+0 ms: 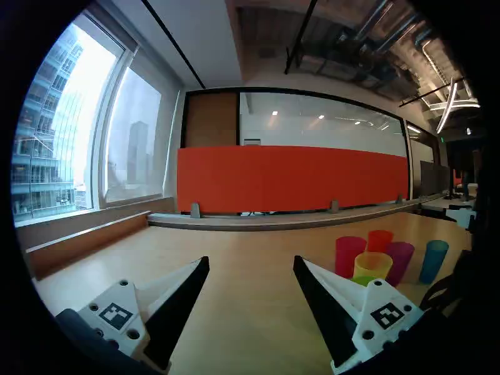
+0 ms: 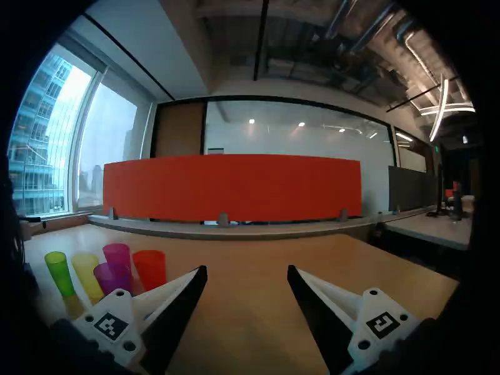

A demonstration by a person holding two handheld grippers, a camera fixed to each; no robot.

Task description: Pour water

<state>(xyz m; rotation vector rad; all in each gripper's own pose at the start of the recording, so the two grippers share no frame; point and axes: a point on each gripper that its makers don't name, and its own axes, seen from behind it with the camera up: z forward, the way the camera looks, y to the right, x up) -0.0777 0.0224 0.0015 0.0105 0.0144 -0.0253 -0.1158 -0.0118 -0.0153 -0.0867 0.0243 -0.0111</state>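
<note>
Left claw [image 1: 250, 258] and right claw [image 2: 246, 267] are spread, empty. Plastic cups [image 1: 373, 264] on the desk [image 1: 262, 237] seem light, thin; pinch mid-wall.

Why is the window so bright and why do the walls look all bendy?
Left gripper view: daylight washes the window nearly white, and the fisheye lens bows its frame and the orange panel. Right gripper view: same bending, the window less glaring, the cups sharp.
</note>
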